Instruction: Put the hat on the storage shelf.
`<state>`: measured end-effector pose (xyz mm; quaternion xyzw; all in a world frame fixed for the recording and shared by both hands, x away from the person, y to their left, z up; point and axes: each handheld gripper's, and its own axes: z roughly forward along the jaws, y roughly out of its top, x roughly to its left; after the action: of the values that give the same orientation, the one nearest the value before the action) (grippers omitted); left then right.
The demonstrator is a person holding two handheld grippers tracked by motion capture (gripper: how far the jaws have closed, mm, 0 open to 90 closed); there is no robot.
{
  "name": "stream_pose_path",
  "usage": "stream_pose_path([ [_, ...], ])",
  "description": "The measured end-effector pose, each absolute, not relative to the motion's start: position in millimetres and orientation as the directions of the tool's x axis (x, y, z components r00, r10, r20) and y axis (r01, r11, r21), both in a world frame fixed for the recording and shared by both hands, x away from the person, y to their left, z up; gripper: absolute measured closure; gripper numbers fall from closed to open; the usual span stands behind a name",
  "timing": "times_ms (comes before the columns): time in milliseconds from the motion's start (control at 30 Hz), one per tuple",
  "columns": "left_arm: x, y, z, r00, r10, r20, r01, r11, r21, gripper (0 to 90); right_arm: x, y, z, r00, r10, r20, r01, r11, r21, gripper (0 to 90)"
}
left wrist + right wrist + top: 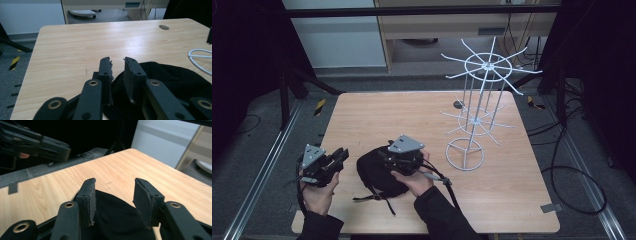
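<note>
A black fabric bag (373, 176) with loose straps lies on the wooden table (412, 115) near its front edge. My right gripper (387, 153) hovers right over the bag, pointing left, its jaws open and wide apart with the black fabric (112, 220) beneath them and nothing between. My left gripper (343, 154) sits just left of the bag, above the table. Its jaws stand a narrow gap apart, open (117, 63), with the bag (175, 77) lying beside and under the right jaw. The left gripper (37, 143) also appears far off in the right gripper view.
A tall white wire rack (477, 100) with spoked hooks stands on a ring base at the table's right side; part of its base (200, 58) appears in the left gripper view. A round cable hole (458, 104) sits at the back. Cables lie on the floor at right.
</note>
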<state>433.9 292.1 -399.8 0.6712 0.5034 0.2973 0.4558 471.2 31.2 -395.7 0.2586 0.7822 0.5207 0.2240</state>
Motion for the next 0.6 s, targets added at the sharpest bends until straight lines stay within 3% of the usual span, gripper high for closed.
stream_pose_path([
  [467, 444.1, 261.7, -401.4, 0.5, 0.866, -0.019, 0.393, -0.207, 0.896, 45.6, 446.7, -64.7, -400.9, -0.723, 0.687, -0.072, 0.223, 0.331, 0.917, 44.4],
  [600, 451.0, 253.1, -402.8, 0.525, 0.851, -0.014, 0.404, -0.235, 0.884, 41.2, 437.9, -89.3, -407.6, -0.706, 0.706, -0.061, 0.239, 0.319, 0.917, 43.9],
])
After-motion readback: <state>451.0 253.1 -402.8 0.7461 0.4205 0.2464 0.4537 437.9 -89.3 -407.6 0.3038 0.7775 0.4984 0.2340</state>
